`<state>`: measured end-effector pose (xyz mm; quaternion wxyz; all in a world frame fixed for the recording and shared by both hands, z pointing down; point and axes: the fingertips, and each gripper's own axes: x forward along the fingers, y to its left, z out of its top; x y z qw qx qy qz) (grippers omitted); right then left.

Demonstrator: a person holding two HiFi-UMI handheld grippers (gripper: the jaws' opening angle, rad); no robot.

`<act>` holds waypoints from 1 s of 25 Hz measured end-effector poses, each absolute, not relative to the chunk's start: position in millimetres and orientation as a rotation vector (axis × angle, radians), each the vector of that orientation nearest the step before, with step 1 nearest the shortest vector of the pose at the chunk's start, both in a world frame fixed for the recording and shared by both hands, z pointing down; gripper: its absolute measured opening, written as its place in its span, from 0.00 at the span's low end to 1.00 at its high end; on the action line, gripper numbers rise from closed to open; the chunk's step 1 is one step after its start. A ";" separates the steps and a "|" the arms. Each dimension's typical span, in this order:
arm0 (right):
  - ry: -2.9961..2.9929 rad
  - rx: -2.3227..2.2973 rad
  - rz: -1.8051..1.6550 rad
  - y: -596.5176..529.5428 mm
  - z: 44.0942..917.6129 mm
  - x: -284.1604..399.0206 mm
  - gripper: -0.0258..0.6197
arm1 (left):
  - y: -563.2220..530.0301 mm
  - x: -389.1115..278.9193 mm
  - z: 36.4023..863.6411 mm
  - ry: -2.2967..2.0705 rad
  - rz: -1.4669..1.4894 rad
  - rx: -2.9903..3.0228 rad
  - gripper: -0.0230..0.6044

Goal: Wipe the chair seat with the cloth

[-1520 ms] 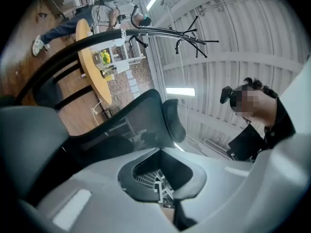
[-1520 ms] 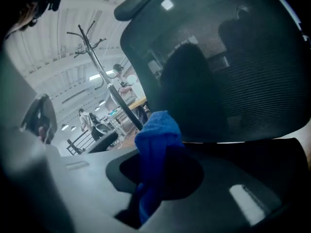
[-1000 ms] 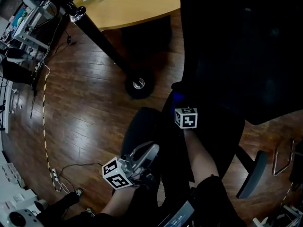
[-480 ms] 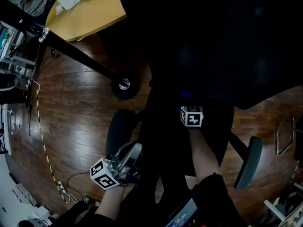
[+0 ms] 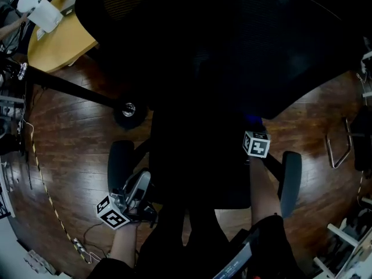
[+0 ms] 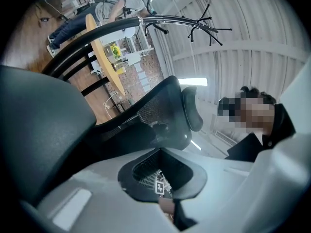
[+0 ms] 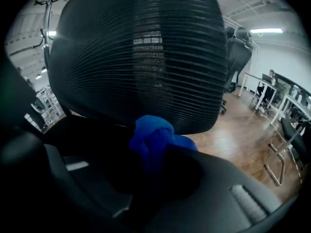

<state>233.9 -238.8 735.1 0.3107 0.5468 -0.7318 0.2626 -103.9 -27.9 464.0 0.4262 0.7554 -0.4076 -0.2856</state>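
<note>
- Now my right claw [image 7: 160,154] is clamped on the blue cloth [image 7: 154,136], which is bunched and pokes toward the mesh backrest [image 7: 141,57] at the chair seat's [image 5: 200,173] rear.
- My left claw [image 5: 141,182] is closed and empty, by the armrest [image 5: 119,161].

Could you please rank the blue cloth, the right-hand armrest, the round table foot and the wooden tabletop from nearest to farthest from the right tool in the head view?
1. blue cloth, gripped in the right tool.
2. right-hand armrest, just to the tool's right.
3. round table foot, on the floor to the left.
4. wooden tabletop, in the upper-left corner.
</note>
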 end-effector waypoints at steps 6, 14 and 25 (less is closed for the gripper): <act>-1.991 1.449 0.695 -246.7 723.8 235.4 0.13 | -32.8 -96.7 458.8 -1.017 -0.700 1.906 0.04; -2.155 1.410 0.887 -228.3 702.6 173.7 0.13 | -23.0 -105.0 458.6 -1.020 -0.747 1.889 0.04; -2.405 0.852 0.943 -157.4 697.2 -111.1 0.13 | -8.8 -132.0 444.3 -1.043 -0.823 1.898 0.04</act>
